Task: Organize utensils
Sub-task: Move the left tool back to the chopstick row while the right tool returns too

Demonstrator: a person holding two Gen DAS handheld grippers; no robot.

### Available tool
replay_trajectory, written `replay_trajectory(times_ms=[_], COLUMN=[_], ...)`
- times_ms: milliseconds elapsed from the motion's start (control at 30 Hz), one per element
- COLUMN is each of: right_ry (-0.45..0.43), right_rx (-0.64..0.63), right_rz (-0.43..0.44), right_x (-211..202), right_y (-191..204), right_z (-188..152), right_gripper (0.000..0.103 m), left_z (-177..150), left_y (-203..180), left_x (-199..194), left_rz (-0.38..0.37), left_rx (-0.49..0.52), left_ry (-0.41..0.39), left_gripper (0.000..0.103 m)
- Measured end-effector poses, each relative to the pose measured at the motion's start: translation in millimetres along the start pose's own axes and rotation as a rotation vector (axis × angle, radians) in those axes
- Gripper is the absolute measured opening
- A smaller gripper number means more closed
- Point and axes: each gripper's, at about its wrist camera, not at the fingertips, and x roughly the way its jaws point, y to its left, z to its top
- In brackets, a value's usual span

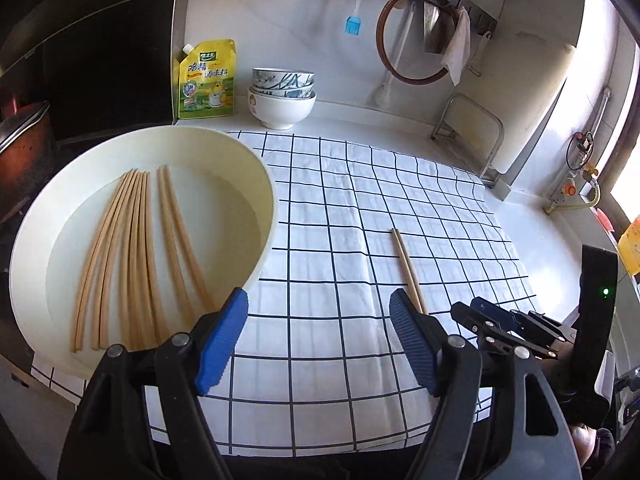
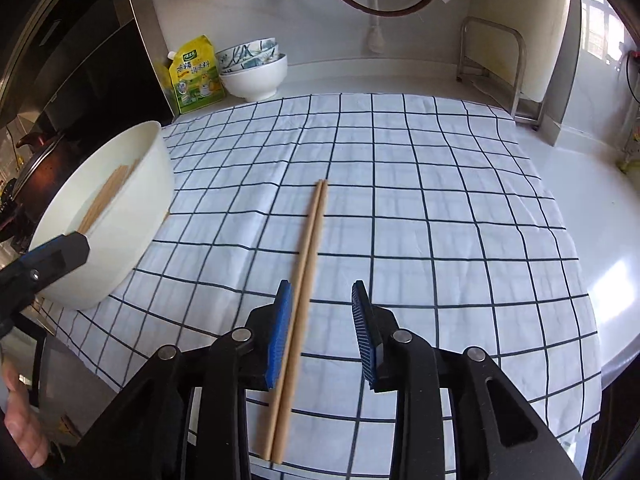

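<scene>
A pair of wooden chopsticks [image 2: 306, 276] lies side by side on the checked cloth [image 2: 400, 184]. My right gripper [image 2: 322, 304] is open, low over their near half, with the pair next to its left pad [image 2: 279, 332]; nothing is gripped. The pair also shows in the left wrist view [image 1: 408, 270]. A large cream bowl [image 1: 256, 184] at the left holds several more chopsticks [image 1: 136, 256]. My left gripper [image 1: 318, 308] is open and empty, hovering by the bowl's near right rim. The right gripper [image 1: 492, 320] shows at the lower right of the left wrist view.
A stack of bowls [image 1: 282, 94] and a yellow seasoning pouch [image 1: 206, 80] stand at the back by the wall. A dark pot [image 1: 24, 148] sits left of the cream bowl. A metal rack [image 2: 496, 68] stands at the back right. A blue brush [image 1: 354, 20] hangs on the wall.
</scene>
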Motion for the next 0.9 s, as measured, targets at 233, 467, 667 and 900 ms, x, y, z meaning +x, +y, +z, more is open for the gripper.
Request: replay_trajectory(times_ms=[233, 467, 667, 900], right_ry=[0.013, 0.030, 0.034, 0.032], right_rx=[-0.013, -0.031, -0.047, -0.057], right_rz=[0.017, 0.032, 0.024, 0.030], right_x=[6.4, 14.1, 19.4, 20.7], right_y=[-0.3, 5.0, 6.2, 6.5], right_z=[-8.1, -15.1, -18.8, -19.7], right_gripper=[0.030, 0.030, 0.030, 0.030], left_z=[-0.9, -8.7, -17.3, -22.8], left_y=[-17.8, -35.4, -42.8, -39.2], left_x=[-0.5, 9.7, 17.9, 23.1], left_rz=[-0.004, -0.020, -0.025, -0.014], left_rx=[0.040, 0.079, 0.101, 0.094], left_ry=[-0.010, 0.027, 0.060, 0.084], left_gripper=[0.071, 0.072, 0.072, 0.072])
